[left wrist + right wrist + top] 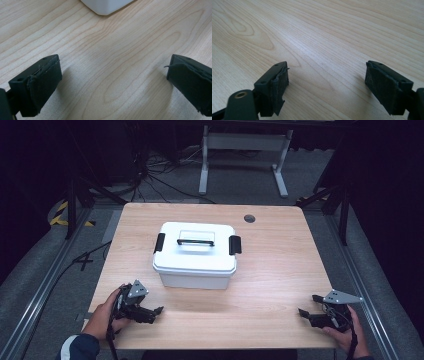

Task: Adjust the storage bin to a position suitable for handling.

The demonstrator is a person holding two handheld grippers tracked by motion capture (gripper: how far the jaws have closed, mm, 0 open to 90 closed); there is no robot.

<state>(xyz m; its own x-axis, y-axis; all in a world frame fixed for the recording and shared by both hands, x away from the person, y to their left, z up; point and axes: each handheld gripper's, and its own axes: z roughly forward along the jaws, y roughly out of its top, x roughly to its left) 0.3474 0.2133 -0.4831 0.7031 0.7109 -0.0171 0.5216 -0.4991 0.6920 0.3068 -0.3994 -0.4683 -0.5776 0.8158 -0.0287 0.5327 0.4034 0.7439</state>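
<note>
**Two open tools beside a latched box**

White rectangular plastic storage box (pixel 195 255) with black handle and side latches, centre of the pale wooden counter (pixel 280 270). Left tool (pixel 152 312), lower left, and right tool (pixel 306 306), lower right, rest on the counter, jaws spread wide, gripping nothing.

In your left gripper view the white box (pixel 106 6) is cut off by the top edge, leaving one rounded bottom corner. From above, its lid hides whatever is inside, and your forearms run off the bottom edge.
</note>
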